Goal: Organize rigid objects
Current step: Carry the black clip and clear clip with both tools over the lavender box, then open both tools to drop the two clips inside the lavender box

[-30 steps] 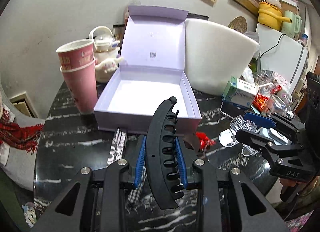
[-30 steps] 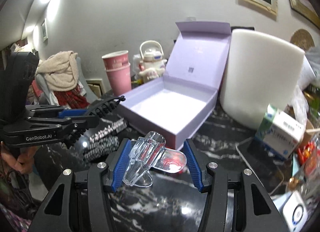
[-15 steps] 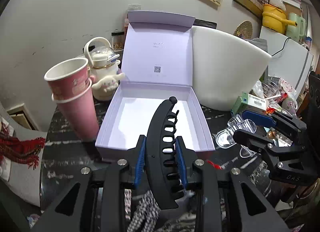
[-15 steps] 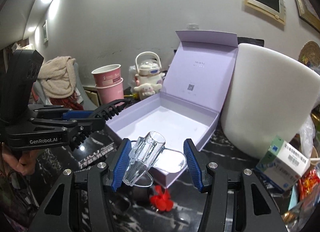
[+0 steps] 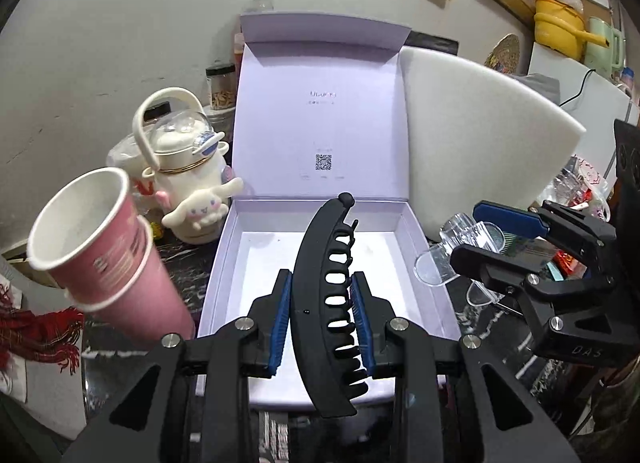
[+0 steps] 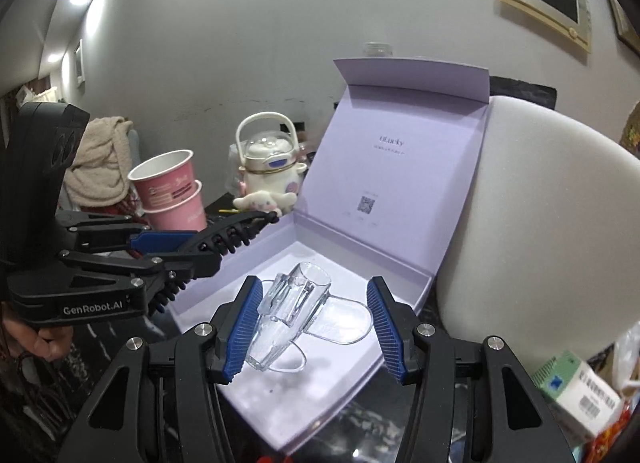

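An open lilac gift box (image 5: 432,275) (image 6: 408,295) lies on the dark marble table, lid upright, tray empty. My left gripper (image 5: 322,315) is shut on a long black hair clip (image 5: 320,303), held over the tray's near edge; it also shows in the right wrist view (image 6: 236,235). My right gripper (image 6: 312,323) is shut on a clear plastic hair clip (image 6: 292,311), held over the tray's right side. In the left wrist view that gripper (image 5: 516,247) hangs by the box's right wall with the clear clip (image 5: 460,247).
Stacked pink paper cups (image 5: 100,259) stand close to the left of the box. A white teapot with a plush toy (image 5: 188,191) sits behind them. A large white foam block (image 5: 472,143) stands right of the box. A green-white carton (image 6: 576,395) lies at right.
Both grippers have moved forward and up with their clips. They now hang over the box tray instead of in front of it.
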Available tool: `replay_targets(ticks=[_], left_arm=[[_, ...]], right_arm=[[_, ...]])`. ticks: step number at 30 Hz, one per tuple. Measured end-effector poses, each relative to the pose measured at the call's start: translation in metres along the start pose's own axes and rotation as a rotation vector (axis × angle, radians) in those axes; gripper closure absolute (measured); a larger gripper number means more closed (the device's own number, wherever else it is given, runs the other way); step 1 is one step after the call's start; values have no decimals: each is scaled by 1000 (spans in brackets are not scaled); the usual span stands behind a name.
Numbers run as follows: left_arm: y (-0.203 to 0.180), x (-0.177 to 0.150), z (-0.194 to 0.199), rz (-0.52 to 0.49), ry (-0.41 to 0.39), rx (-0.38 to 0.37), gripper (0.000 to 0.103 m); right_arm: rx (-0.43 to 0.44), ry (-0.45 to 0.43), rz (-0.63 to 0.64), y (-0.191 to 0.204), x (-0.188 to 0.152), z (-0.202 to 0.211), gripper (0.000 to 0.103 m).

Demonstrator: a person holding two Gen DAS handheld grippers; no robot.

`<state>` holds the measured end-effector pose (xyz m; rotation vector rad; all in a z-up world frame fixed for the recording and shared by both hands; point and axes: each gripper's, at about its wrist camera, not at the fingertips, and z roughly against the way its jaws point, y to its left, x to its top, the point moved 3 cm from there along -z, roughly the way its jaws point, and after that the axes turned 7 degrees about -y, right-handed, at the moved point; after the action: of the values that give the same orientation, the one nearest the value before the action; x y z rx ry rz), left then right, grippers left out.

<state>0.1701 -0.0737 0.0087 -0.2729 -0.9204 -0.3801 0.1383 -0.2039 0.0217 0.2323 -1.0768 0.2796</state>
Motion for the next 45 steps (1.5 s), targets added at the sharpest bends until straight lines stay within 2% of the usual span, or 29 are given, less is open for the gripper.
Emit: replay_targets(ticks=[14, 17, 22, 24, 26, 28, 32, 34, 45], left_arm=[[19, 2, -86, 0, 115, 33, 74], [23, 1, -94, 21, 132, 36, 74], [20, 1, -99, -1, 119, 59, 74], [21, 1, -102, 4, 125, 57, 74], [21, 1, -103, 4, 133, 70, 74], [20, 1, -104, -3, 139, 96, 74], [19, 4, -100, -23, 137, 154, 73], [18, 7, -98, -28, 138, 169, 73], [10, 17, -62, -25, 86, 174, 72]], right_arm=[[-28, 92, -4, -33, -7, -80, 49], [-34, 104, -19, -40, -7, -88, 49], [-52, 118, -19, -46, -11, -95, 49], [-53, 125, -25, -48, -14, -96, 48], [-65, 122, -26, -50, -15, -94, 43], [-80, 119, -26, -52, -15, -93, 31], [-109, 123, -16, -53, -14, -87, 28], [-97, 83, -2, -51, -12, -82, 27], [-142, 51, 17, -42, 6, -38, 20]])
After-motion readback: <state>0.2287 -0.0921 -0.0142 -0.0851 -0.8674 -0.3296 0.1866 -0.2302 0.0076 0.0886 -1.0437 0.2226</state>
